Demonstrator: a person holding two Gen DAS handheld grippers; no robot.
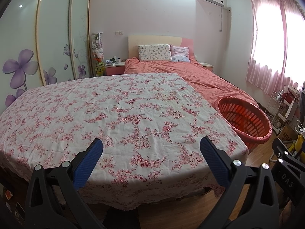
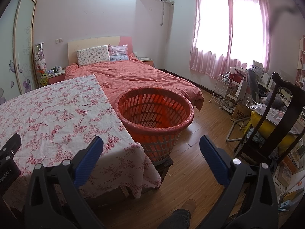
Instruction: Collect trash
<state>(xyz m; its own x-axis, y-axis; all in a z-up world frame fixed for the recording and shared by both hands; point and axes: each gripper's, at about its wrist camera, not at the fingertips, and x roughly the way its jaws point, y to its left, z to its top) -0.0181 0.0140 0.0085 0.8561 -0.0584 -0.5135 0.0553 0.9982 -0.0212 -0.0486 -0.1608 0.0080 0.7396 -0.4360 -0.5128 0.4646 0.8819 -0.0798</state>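
Left gripper (image 1: pixel 151 148) is held w/ fingers spread apart, nothing between them, above the table (image 1: pixel 114 114), which is covered by a floral cloth. Right gripper (image 2: pixel 151 147) is likewise held apart & empty, near the table's corner. Red basket (image 2: pixel 155 110) is seen just beside the table's right edge, in front of the bed (image 2: pixel 137 76).

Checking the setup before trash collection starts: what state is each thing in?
Left tool: open, holding nothing.
Right tool: open, holding nothing.
Orange basket: upright beside the table, lined, no trash visible inside.
Floral tablecloth: spread over the table, nothing on it.
Pink curtains: drawn shut.
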